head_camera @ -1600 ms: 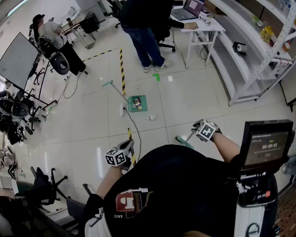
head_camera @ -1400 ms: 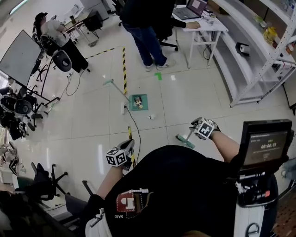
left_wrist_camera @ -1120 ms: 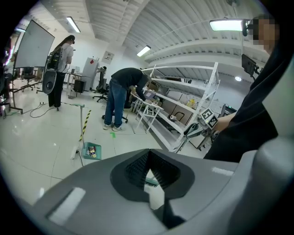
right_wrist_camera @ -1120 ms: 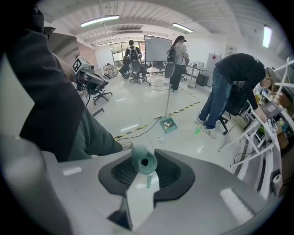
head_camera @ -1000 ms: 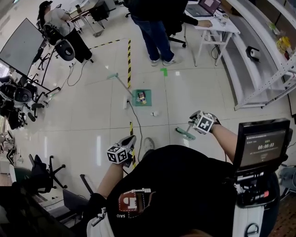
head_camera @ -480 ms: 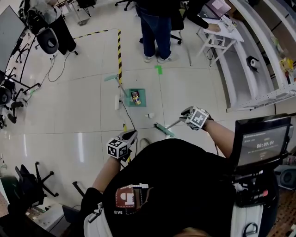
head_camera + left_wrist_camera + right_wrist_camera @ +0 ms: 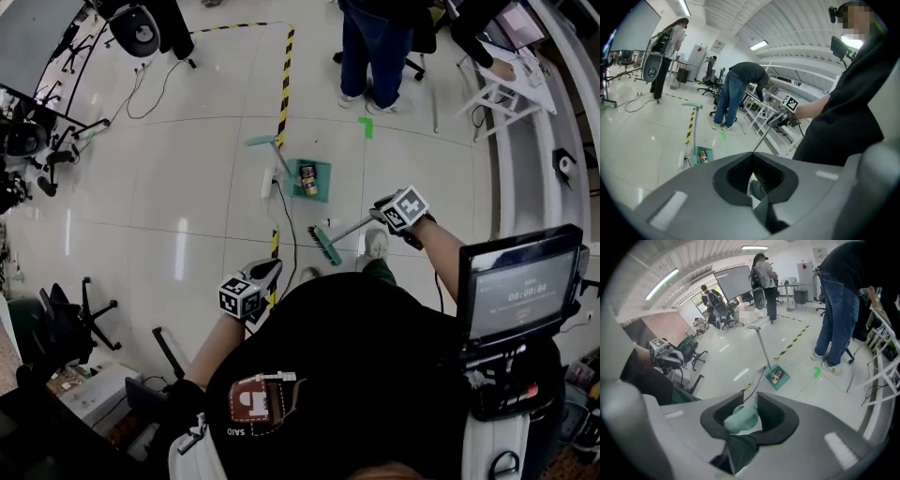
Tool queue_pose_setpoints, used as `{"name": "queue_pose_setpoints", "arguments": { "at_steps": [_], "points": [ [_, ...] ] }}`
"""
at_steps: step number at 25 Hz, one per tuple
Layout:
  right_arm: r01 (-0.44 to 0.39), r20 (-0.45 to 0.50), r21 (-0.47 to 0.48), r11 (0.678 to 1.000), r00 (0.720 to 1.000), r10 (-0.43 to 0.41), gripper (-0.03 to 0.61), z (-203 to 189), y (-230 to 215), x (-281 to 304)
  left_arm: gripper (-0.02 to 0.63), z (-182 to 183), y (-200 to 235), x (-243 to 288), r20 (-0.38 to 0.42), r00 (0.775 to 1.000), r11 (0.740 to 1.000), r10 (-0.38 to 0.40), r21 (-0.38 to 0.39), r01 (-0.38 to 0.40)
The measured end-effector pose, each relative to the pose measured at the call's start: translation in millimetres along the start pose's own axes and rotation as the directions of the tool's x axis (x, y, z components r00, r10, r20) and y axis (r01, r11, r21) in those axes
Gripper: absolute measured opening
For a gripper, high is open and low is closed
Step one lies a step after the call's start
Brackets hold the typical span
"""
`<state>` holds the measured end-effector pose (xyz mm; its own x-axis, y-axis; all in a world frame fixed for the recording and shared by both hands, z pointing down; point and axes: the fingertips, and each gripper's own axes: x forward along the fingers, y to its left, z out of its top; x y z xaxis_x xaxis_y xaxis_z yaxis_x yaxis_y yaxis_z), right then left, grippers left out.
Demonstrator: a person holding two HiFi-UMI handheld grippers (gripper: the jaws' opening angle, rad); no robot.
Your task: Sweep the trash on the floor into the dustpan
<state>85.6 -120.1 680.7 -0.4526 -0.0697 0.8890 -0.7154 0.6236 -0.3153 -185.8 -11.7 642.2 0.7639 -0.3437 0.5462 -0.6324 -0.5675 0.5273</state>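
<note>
The green dustpan [image 7: 307, 179] lies on the floor with a can in it, its long handle [image 7: 265, 148] pointing up and left. It also shows in the left gripper view [image 7: 704, 155] and the right gripper view [image 7: 778, 377]. My right gripper [image 7: 377, 217] is shut on the broom's handle, whose teal end [image 7: 742, 418] sits between the jaws. The broom's green head [image 7: 325, 246] rests on the floor just below the dustpan. My left gripper [image 7: 266, 274] hangs near my body, shut and empty, with its tips meeting [image 7: 752, 153]. I see no loose trash on the floor.
A white power strip [image 7: 268, 182] and its black cable lie beside the dustpan. Yellow-black tape [image 7: 284, 58] runs up the floor. A person [image 7: 375, 47] stands beyond the dustpan, near a green tape mark [image 7: 366, 127]. White shelves [image 7: 562, 141] line the right. My shoe [image 7: 375, 245] is by the broom.
I have walked up to the dustpan. The broom head has swung left from my right side to just below it. The small white scrap seen earlier no longer shows.
</note>
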Motion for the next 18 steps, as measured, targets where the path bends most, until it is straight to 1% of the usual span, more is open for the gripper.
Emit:
{"name": "queue_pose_setpoints", "arguments": {
  "at_steps": [3,6,7,9,11,13,15,18],
  "points": [
    [-0.059,-0.001,0.016,0.998,0.998,0.059,0.089,12.9,-48.9,22.8,0.001,23.1,-3.1,15.3,0.008,0.996,0.995,0.092,-0.038,-0.091],
    [-0.109,-0.007,0.056,0.992,0.994,0.110,0.089,20.8,-99.2,44.0,0.001,39.6,-1.7,30.7,-0.008,0.979,0.977,0.206,-0.054,-0.206],
    [-0.114,-0.008,0.070,0.991,0.993,0.115,0.089,22.6,-112.8,47.5,0.002,46.4,-5.8,34.1,-0.001,0.974,0.972,0.227,-0.059,-0.227],
    [-0.106,-0.010,0.097,0.990,0.994,0.108,0.089,21.2,-135.5,49.3,0.001,60.2,-22.5,40.3,0.017,0.973,0.971,0.232,-0.071,-0.230],
    [-0.079,-0.007,0.125,0.989,0.997,0.081,0.089,19.1,-161.0,51.6,0.001,70.1,-29.0,48.6,0.028,0.974,0.972,0.226,-0.065,-0.224],
    [-0.046,-0.005,0.150,0.988,0.999,0.047,0.089,19.7,-188.3,62.3,0.002,81.5,-23.2,60.2,0.042,0.975,0.974,0.216,-0.078,-0.213],
    [-0.022,-0.005,0.174,0.985,1.000,0.023,0.089,21.9,-210.1,78.1,0.002,85.5,-9.0,70.2,0.046,0.980,0.977,0.196,-0.093,-0.191],
    [0.006,0.004,0.190,0.982,1.000,-0.007,0.089,33.1,-229.2,91.0,0.000,89.4,13.0,78.7,0.047,0.985,0.981,0.164,-0.111,-0.158]
  ]
}}
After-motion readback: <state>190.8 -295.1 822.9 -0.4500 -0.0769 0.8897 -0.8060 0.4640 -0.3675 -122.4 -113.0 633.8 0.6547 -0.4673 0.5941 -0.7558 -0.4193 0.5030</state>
